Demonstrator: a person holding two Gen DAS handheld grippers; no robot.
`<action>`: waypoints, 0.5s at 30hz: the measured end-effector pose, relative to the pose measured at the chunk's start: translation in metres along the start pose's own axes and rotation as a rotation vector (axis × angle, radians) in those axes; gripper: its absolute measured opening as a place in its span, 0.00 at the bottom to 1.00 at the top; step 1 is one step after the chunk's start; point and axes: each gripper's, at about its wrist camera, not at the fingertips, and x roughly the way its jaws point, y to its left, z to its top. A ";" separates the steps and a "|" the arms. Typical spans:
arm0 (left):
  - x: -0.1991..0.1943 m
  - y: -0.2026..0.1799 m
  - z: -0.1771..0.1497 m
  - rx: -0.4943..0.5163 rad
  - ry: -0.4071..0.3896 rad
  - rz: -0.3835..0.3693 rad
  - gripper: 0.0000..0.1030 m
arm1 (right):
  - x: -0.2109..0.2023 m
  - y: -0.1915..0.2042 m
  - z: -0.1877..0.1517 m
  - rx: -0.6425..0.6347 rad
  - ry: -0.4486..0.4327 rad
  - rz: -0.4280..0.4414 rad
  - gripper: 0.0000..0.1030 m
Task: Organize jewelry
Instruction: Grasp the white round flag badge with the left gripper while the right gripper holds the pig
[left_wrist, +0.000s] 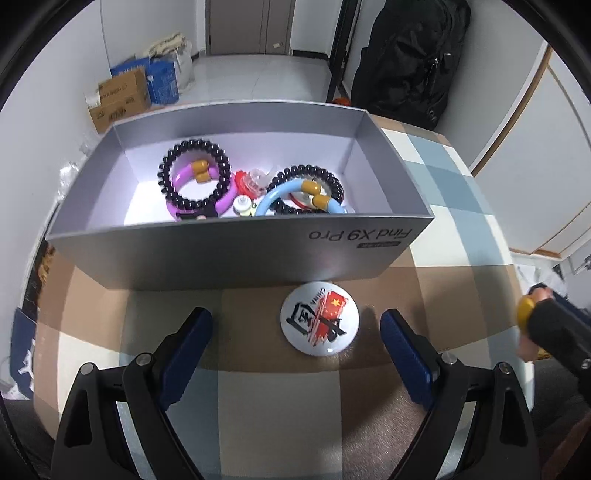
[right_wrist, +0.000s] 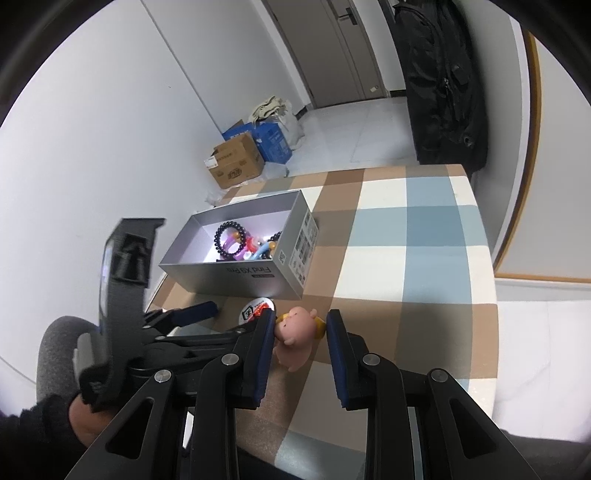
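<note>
One badge (left_wrist: 319, 319), two bangles in box (left_wrist: 236, 251), perhaps two bead bracelets

Right gripper (right_wrist: 300, 325) clamps pink figurine (right_wrist: 295, 332) near grey box (right_wrist: 236, 275)

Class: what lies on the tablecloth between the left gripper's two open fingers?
A round white badge lies there, just in front of the grey box, seen in the left wrist view.

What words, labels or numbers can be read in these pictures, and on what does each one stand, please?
"Find X9 Pro", upside down: front wall of the grey box.
"CHINA", upside down: round white badge, beside a red flag and a black character.
Sticker on the box's end: too small.
Print on the cardboard carton: blurred.
</note>
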 end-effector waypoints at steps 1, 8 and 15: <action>0.000 -0.001 -0.001 0.006 -0.002 0.009 0.87 | -0.001 -0.001 0.000 0.006 0.000 0.004 0.26; -0.003 -0.002 0.000 0.008 -0.020 -0.001 0.79 | -0.008 -0.003 0.002 0.008 -0.023 0.022 0.26; 0.000 -0.013 0.003 0.064 -0.026 0.011 0.48 | -0.007 -0.010 -0.001 0.033 -0.012 0.019 0.26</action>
